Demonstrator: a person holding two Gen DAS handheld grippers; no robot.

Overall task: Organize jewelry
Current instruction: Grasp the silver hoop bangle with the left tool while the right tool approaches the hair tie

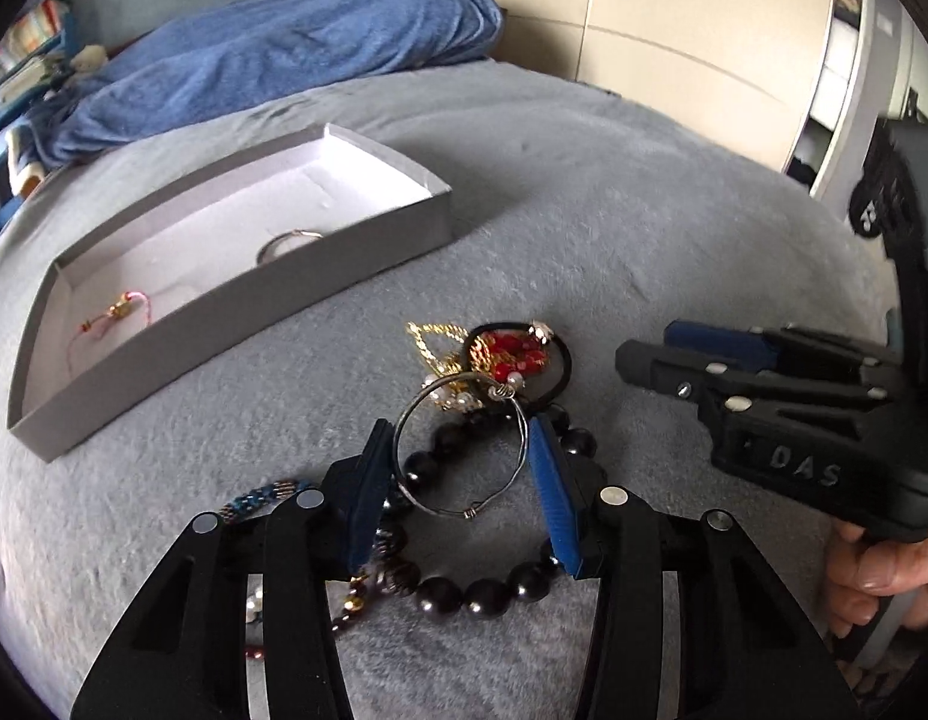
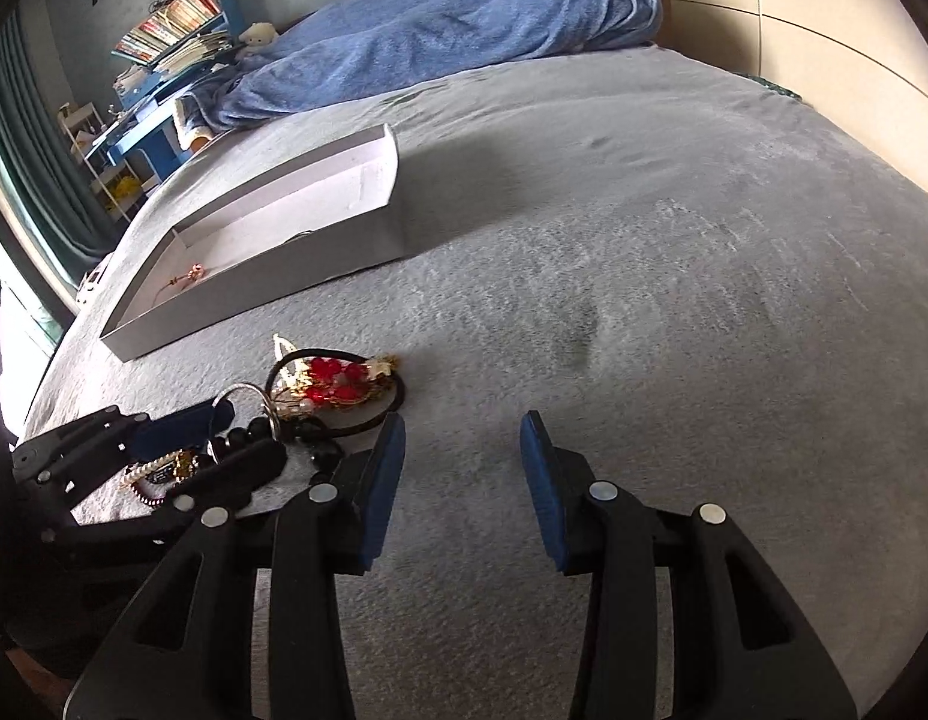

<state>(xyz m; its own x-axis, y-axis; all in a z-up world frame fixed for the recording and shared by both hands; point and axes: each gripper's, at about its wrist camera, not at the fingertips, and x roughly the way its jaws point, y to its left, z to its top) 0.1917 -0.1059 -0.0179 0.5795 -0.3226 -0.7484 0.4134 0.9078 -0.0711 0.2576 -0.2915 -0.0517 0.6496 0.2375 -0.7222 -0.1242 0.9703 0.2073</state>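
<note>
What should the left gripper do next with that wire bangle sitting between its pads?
Probably lift it straight up, gently. The left gripper has its blue pads against both sides of the silver wire bangle, which lies atop the black bead bracelet and the tangled pile. A slow lift should show whether anything snags before carrying it to the grey box.

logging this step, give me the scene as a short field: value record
surface: grey bedspread
box: open, holds a thin ring and a pink cord charm
pile: bead bracelet, red beads, hair tie, gold chain, all on the bedspread beside the box
left gripper: over the pile, pads touching both sides of a wire bangle
right gripper: open, empty, over bare bedspread right of the pile
</note>
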